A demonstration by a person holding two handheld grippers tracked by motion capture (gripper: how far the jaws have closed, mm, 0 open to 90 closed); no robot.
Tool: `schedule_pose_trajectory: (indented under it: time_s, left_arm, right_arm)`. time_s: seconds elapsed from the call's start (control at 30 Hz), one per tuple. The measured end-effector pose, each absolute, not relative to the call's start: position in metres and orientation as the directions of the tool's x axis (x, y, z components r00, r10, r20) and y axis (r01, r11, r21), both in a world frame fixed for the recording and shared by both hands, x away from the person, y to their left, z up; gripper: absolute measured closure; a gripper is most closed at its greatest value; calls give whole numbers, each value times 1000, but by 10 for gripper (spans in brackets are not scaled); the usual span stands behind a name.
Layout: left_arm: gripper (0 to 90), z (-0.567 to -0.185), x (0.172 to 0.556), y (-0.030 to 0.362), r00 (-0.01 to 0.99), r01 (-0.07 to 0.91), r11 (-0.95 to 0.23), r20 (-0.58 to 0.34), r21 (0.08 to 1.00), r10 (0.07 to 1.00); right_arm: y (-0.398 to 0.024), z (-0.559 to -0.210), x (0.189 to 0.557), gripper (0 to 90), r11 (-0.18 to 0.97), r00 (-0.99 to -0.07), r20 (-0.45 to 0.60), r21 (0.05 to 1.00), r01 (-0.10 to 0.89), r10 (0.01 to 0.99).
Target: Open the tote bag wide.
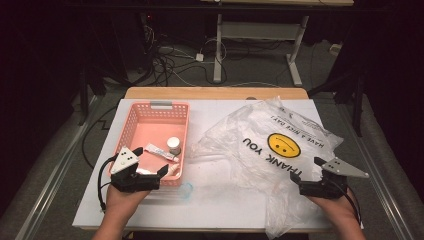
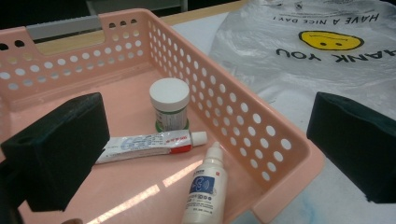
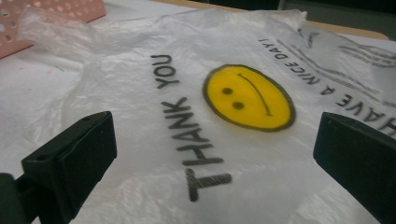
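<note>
A pink perforated basket (image 1: 129, 117) stands on the white table top at the left. In it lie a white-lidded jar (image 2: 169, 105), a white tube (image 2: 149, 144) with a red end, and a white dropper bottle (image 2: 205, 186) with a blue label. My left gripper (image 1: 150, 161) hovers open over the basket's near end, with nothing between its jaws. A clear plastic bag (image 1: 260, 135), printed with a yellow smiley face and "THANK YOU", lies crumpled at the right. My right gripper (image 1: 307, 175) is open at the bag's near right edge, and the bag (image 3: 187, 70) lies flat below its jaws.
A small clear round object (image 1: 186, 190) sits just in front of the basket. The basket's corner (image 3: 46, 18) shows far left in the right gripper view. Beyond the table's wooden far edge (image 1: 215, 92) are a desk frame and floor cables.
</note>
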State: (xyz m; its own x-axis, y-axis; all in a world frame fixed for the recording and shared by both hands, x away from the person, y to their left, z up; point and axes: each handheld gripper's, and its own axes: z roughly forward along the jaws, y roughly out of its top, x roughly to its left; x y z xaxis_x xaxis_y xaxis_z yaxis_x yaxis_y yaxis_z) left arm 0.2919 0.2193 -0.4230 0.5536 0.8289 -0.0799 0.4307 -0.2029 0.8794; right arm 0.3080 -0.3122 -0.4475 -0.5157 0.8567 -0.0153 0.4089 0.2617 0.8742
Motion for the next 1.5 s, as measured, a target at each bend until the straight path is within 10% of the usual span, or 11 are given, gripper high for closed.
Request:
schedule_pose_trajectory:
  time_s: [1.5]
  left_arm:
    - [230, -416, 329, 228, 525, 494, -120, -185, 861, 831]
  right_arm:
    - [-296, -447, 313, 0, 281, -590, -22, 894, 350, 807]
